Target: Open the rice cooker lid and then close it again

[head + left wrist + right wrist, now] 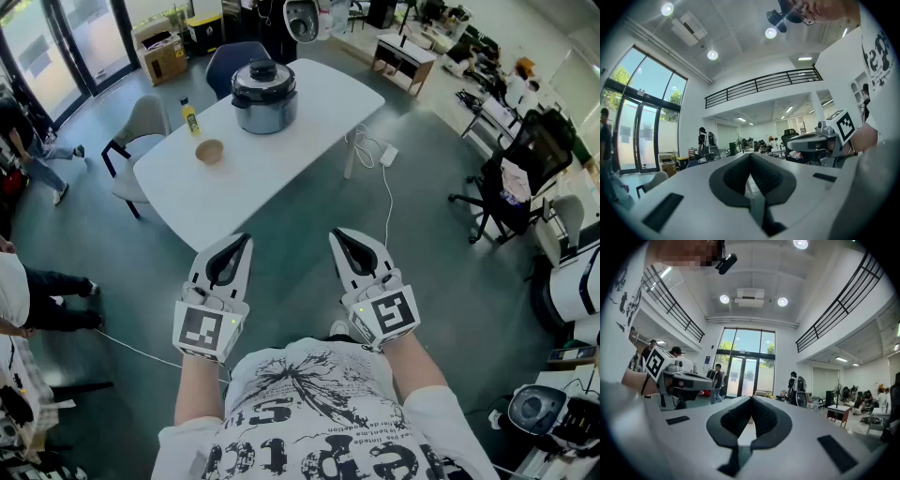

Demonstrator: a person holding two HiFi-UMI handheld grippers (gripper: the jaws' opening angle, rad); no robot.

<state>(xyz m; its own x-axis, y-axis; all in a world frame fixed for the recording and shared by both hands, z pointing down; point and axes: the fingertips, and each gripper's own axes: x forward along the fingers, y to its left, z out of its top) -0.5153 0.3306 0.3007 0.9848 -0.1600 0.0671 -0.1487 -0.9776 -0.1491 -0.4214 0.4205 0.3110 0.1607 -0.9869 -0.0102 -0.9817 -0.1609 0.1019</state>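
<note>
The rice cooker, silver with a dark lid that is down, stands near the far end of the white table. Both grippers are held level close to my body, well short of the table's near edge. The left gripper has its jaws together at the tips with nothing between them; its own view shows the same. The right gripper is likewise shut and empty. Each gripper shows at the side of the other's view.
A yellow bottle and a small brown bowl sit on the table left of the cooker. Chairs stand at its far left side. A white cable with an adapter hangs off the right edge. An office chair stands right.
</note>
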